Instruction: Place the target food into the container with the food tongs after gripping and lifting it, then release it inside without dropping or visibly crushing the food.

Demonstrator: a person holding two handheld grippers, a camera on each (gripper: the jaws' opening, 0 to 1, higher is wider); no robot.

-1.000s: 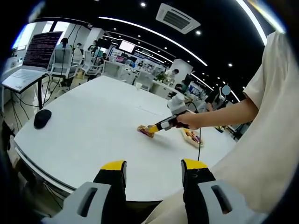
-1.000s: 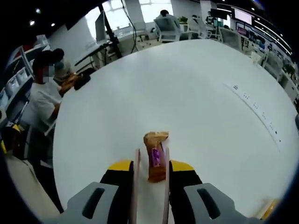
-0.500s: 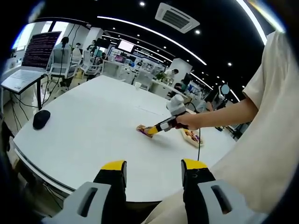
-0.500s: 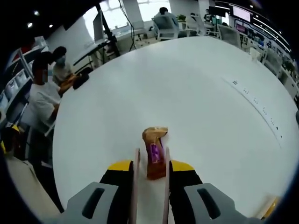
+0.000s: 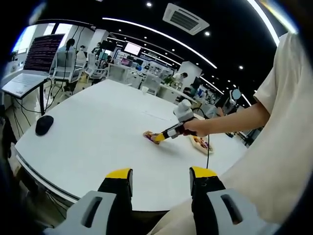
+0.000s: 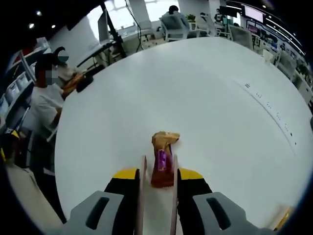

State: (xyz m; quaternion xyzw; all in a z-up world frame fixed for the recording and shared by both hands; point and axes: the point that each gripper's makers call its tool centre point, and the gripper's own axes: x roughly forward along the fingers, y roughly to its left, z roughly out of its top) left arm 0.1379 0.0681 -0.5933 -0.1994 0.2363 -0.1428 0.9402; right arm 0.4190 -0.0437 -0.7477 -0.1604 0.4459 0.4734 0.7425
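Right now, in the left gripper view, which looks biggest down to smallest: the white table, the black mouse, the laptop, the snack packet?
1. White table.
2. Laptop.
3. Black mouse.
4. Snack packet, though it lies farther from the camera, so its true size against the mouse is unsure.

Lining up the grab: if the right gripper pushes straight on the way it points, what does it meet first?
The wrapped snack, already lying between the tong blades held in the right gripper. Beyond it, only bare white table; whether the blades touch it is unclear.

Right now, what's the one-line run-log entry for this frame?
stage: gripping | right gripper: tongs around snack packet on white table | left gripper: open, idle | container: beside packet
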